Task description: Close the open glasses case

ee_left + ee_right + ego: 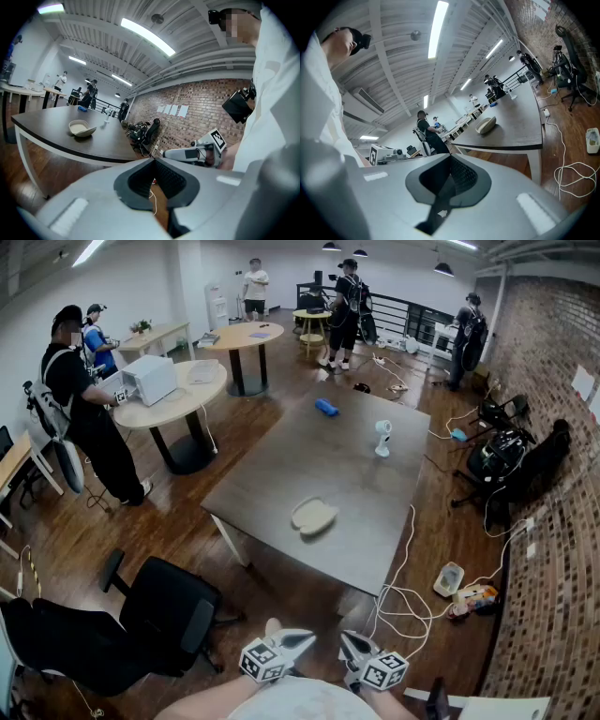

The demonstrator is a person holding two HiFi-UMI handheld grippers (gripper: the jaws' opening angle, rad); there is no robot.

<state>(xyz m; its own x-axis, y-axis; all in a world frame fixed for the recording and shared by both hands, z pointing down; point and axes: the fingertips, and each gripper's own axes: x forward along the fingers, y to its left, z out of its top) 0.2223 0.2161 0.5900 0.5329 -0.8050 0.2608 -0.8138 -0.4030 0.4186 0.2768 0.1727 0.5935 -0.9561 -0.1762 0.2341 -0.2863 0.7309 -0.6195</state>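
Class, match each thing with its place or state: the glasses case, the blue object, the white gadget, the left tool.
Things: 1 glasses case; 2 blue object; 3 white gadget; 4 left tool.
Descriptions: A shut, empty, held off the table; B lying at the far end; C open, toward the near edge; D standing upright.
Pairs: 1-C, 2-B, 3-D, 4-A.

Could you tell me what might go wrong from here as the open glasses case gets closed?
1. White cables lie looped on the floor beside the near corner of the table; stepping closer could snag a foot.
2. The glasses case lies loose on the bare tabletop with nothing bracing it, so pushing its lid may just slide it away instead of closing it.
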